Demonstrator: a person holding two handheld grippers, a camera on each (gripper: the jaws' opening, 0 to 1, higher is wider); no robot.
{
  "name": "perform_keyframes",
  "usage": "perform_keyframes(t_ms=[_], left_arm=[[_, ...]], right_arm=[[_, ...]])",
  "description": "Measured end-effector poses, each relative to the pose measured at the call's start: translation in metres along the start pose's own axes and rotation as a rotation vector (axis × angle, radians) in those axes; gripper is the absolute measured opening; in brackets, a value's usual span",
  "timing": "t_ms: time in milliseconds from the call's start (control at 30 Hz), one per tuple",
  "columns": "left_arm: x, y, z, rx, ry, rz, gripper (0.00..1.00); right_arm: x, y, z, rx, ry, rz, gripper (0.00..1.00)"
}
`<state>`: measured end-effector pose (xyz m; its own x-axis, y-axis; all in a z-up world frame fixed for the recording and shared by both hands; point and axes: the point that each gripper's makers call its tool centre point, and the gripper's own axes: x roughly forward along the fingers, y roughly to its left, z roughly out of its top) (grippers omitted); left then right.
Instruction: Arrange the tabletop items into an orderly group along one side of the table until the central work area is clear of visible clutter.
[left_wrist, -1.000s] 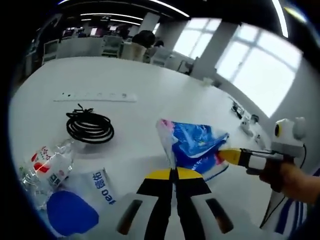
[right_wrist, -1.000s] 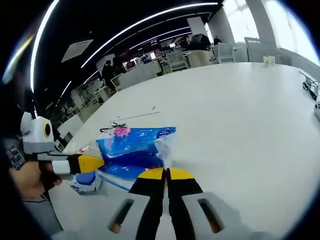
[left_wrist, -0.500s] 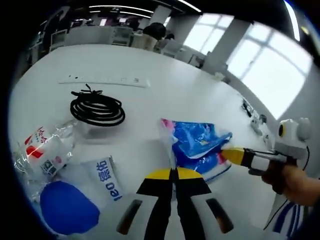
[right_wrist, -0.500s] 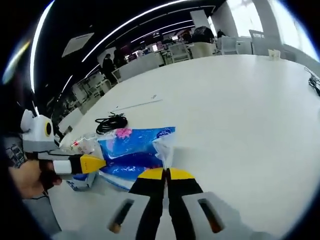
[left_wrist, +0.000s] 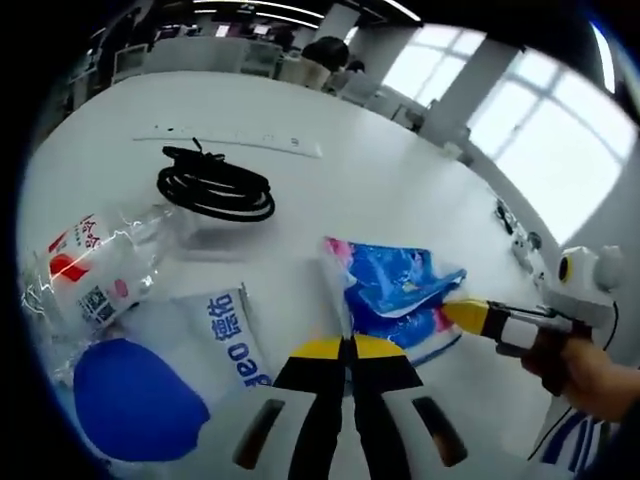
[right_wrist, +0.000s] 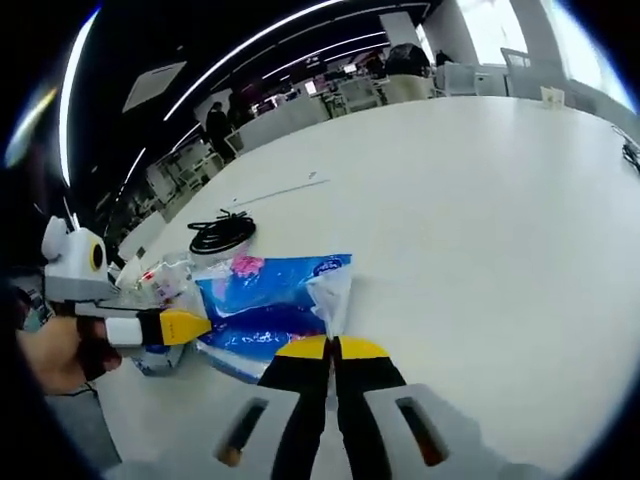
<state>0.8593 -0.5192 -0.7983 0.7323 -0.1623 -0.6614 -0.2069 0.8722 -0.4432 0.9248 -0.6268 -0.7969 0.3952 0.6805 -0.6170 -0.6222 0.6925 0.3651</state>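
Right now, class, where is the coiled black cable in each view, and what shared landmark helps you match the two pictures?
Left gripper view: the coiled black cable lies upper left on the white table, beyond the clear plastic bag.
Right gripper view: it lies left of centre, beyond the blue plastic package.
Shared landmark: the blue plastic package, pinched by both hand-held grippers.

I see a smooth white table (left_wrist: 380, 190) with a soft sheen that picks up window light, and on it a blue packet (left_wrist: 395, 290) of thin, glossy, crinkled plastic film. Beside it lie a clear crumpled plastic wrapper (left_wrist: 95, 285) with red print, a white and blue pack (left_wrist: 190, 370) in shiny film, and a coiled black cable (left_wrist: 213, 190) with a matt rubbery look. My grippers' jaws look like hard matt plastic, black with yellow tips.
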Motion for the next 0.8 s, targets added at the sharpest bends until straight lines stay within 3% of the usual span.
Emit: perform_keyframes(t_ms=[200,800], left_arm=[[0.002,0.001,-0.002,0.008,0.004,0.002,0.0],[0.002,0.001,-0.01,-0.027,0.009,0.015,0.0]], right_arm=[[0.006,-0.005,-0.008,-0.006,0.012,-0.002,0.0],[0.006,-0.004,-0.009,-0.012,0.006,-0.001,0.0]])
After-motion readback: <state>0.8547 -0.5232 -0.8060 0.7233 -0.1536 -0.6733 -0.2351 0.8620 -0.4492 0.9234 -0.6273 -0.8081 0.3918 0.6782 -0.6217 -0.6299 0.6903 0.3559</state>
